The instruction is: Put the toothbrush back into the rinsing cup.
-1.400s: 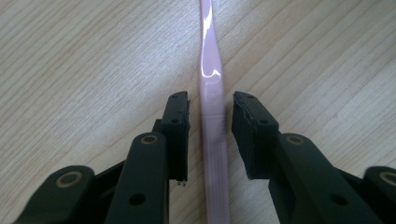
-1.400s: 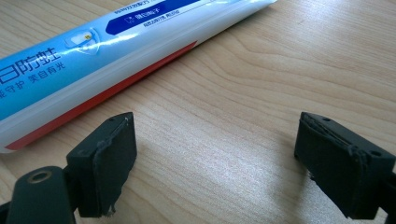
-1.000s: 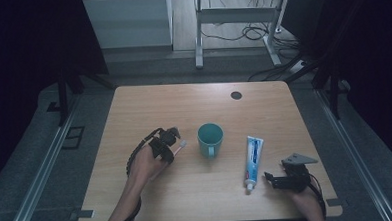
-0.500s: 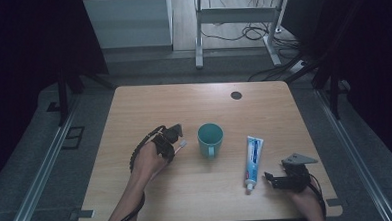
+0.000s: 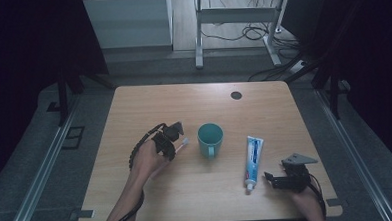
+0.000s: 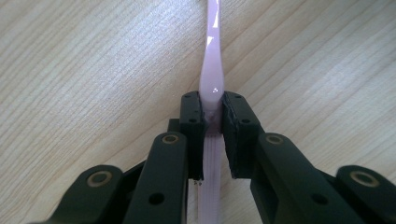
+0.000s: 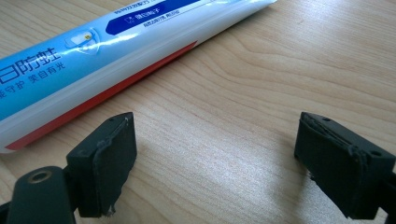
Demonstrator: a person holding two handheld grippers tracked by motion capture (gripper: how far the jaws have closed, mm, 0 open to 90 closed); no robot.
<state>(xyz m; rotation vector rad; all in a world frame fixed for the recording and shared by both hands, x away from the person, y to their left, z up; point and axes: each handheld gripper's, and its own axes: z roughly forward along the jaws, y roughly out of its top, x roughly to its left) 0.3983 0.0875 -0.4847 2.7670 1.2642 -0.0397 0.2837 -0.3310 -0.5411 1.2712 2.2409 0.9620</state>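
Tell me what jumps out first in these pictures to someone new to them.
The pale pink toothbrush stands out, clamped between the left gripper's pads just over the wooden table. Mid-table stands a teal mug, with a blue-and-white toothpaste tube lying to its right. The right gripper rests beside that tube, jaws wide apart.

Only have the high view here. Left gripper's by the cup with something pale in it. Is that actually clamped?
Observer: Yes. The left gripper has just closed its jaws on a pink toothbrush, pads pressing its handle.
Operator: Right one holding anything?
Observer: No. The right gripper has its jaws wide open, with bare table between them.
Operator: Touching the toothpaste?
Observer: No. The toothpaste tube lies just beyond its jaw, apart from it.
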